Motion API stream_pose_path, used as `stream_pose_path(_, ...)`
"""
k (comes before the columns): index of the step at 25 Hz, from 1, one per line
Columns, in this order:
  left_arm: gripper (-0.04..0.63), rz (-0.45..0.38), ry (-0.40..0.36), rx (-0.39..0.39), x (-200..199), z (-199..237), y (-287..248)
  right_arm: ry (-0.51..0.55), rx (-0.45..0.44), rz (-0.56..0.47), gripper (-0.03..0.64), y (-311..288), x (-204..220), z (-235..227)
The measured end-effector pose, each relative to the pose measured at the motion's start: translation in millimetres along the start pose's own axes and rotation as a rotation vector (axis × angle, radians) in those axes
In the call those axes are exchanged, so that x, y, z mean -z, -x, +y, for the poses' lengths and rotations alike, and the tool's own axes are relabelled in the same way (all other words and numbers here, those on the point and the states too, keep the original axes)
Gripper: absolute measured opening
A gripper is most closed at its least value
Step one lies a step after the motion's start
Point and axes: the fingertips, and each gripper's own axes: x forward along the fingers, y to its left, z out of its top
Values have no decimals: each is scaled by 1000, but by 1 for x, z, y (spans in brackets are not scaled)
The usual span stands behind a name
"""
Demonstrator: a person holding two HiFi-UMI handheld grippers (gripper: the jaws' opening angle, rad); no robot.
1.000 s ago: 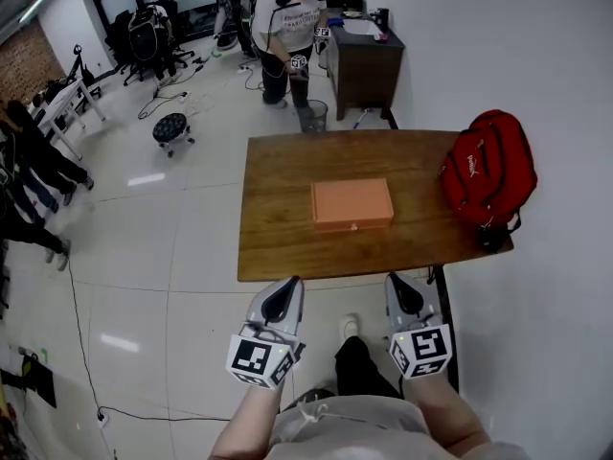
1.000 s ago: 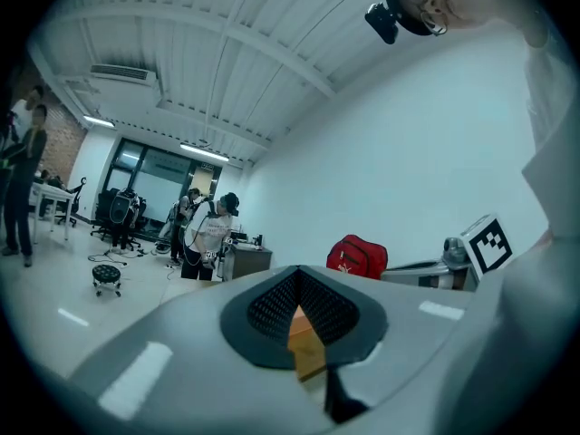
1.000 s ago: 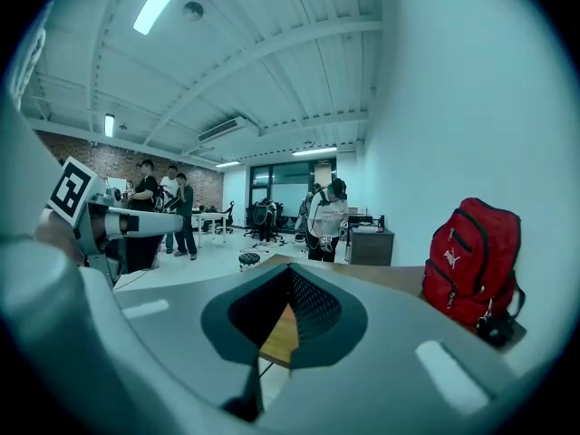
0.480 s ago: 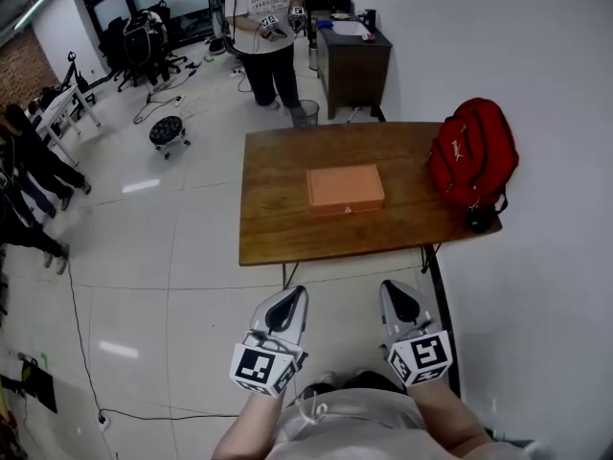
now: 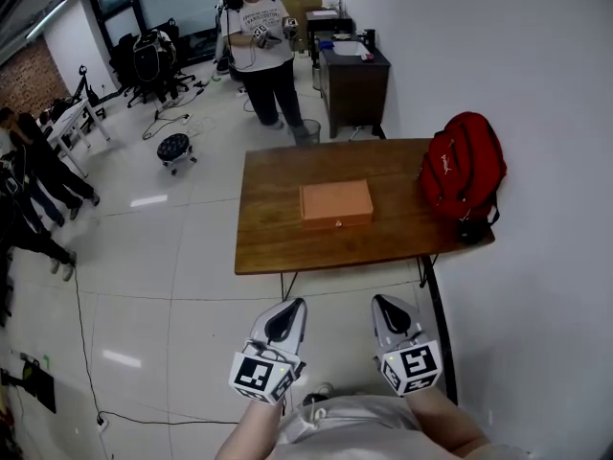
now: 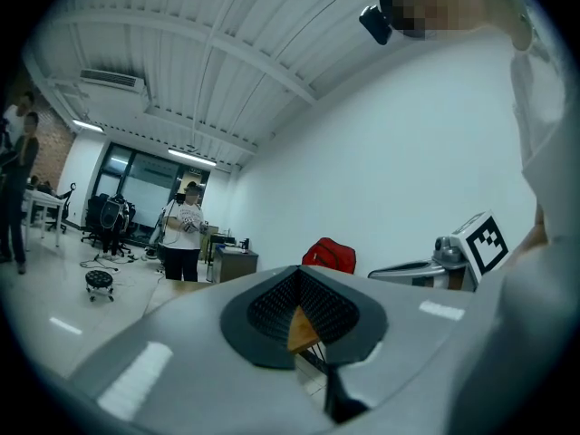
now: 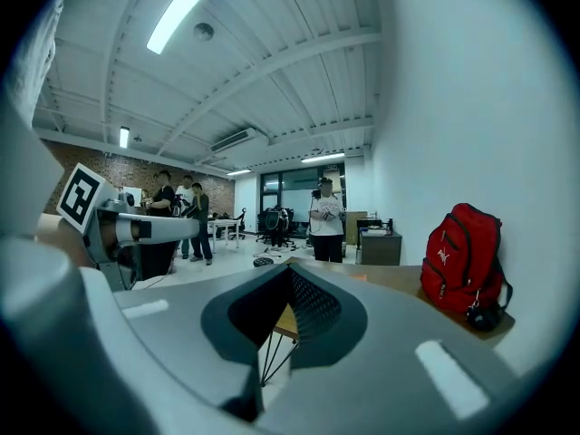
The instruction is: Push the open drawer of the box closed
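Observation:
An orange box lies flat in the middle of the wooden table, with a small knob on its near side; how far its drawer stands out I cannot tell. My left gripper and right gripper hang side by side over the floor, short of the table's near edge, both shut and holding nothing. In the left gripper view the left gripper shows a sliver of the table between its pads. In the right gripper view the right gripper points toward the table edge.
A red backpack sits on the table's right end, against the white wall. Behind the table stand a dark cabinet and a person holding grippers. A round stool and other people are off to the left.
The table and box now sit farther from my grippers, with a strip of floor between the jaw tips and the table edge. The person at the back has come nearer the table.

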Motion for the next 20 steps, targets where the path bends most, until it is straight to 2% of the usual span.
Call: stream_pose_path(20, 6, -3, -3, -13, 1, -21, -6, -18, -34, -17, 5, 14, 1, -14)
